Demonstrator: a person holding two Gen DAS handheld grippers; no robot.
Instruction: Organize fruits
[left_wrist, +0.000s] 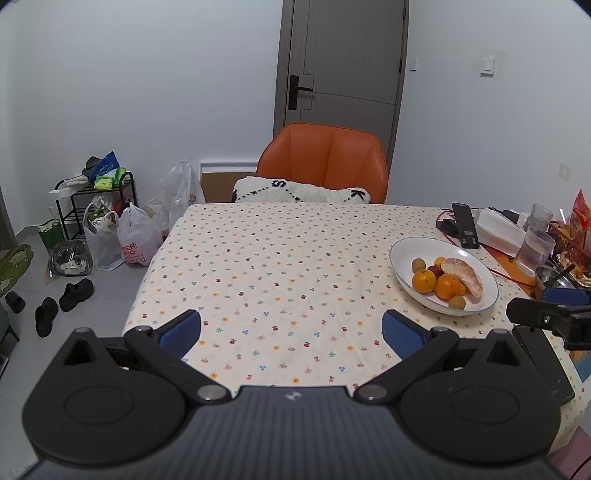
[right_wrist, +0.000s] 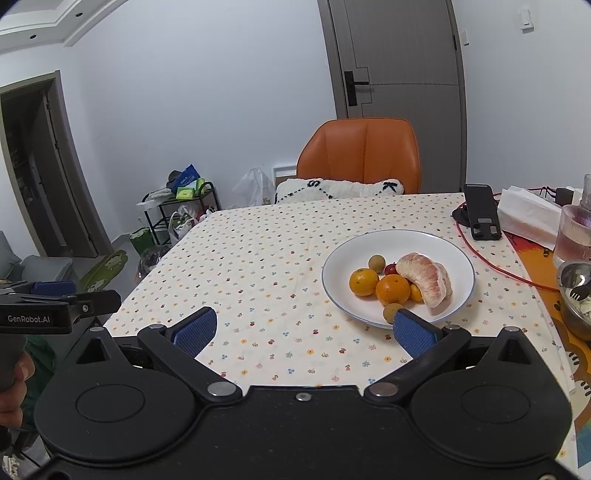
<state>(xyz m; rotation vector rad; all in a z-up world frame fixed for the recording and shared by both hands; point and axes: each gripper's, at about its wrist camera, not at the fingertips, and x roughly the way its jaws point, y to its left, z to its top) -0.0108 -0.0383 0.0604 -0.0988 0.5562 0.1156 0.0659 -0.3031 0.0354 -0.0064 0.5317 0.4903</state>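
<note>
A white plate (right_wrist: 454, 258) (left_wrist: 484, 277) sits on the patterned tablecloth at the right side of the table. On it lie two oranges (right_wrist: 393, 288) (left_wrist: 424, 280), a peeled pomelo piece (right_wrist: 424, 275) (left_wrist: 463, 275), small brown round fruits (right_wrist: 376, 263) (left_wrist: 419, 264) and a small red fruit (right_wrist: 390, 268). My left gripper (left_wrist: 291, 332) hovers open above the table's near left part, left of the plate, holding nothing. My right gripper (right_wrist: 304, 332) is open too, its right pad (right_wrist: 413, 334) just in front of the plate's near rim, with nothing between the fingers.
A black phone (right_wrist: 482, 216), white tissue pack (right_wrist: 528, 218), glasses (left_wrist: 535, 249), a metal bowl with fork (right_wrist: 576, 291) and a red cable (right_wrist: 491, 258) crowd the table's right side. An orange chair (left_wrist: 325, 162) with a cushion stands behind. Bags and shoes lie on the floor at left.
</note>
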